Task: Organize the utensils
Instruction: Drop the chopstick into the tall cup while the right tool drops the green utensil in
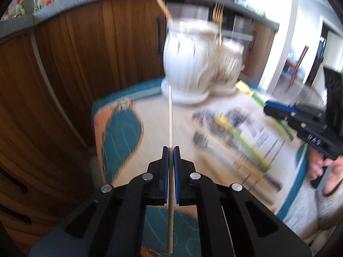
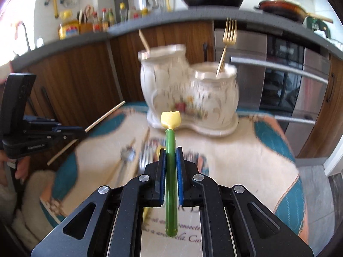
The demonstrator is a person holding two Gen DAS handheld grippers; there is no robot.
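A white ceramic holder (image 2: pixel 188 98) with two joined pots stands at the far side of the table (image 2: pixel 246 150), on its own white base, with a blurred flower print on the front. The taller left pot (image 2: pixel 160 72) has a pale wooden stick (image 2: pixel 144 40) leaning out of it; the lower right pot (image 2: pixel 216 79) holds a gold fork (image 2: pixel 227 45), tines up. The left gripper (image 1: pixel 170 150) is closed on a thin wooden chopstick (image 1: pixel 170 117), which runs straight along the fingers and points toward the holder, its tip near the base in the left wrist view. The right gripper (image 2: pixel 170 152) is clamped on a green stick (image 2: pixel 170 171) topped with a yellow tulip-shaped head (image 2: pixel 170 118), held above the table and aimed at the holder. More utensils lie on the patterned cloth (image 2: pixel 278 192) between the grippers and the holder: a spoon (image 2: pixel 127 154), another fork (image 2: pixel 144 156) and loose sticks, all blurred. The cloth carries printed script near the right gripper, only partly legible. Bottles and jars (image 2: pixel 85 23) stand on the counter behind, their labels too blurred to read.
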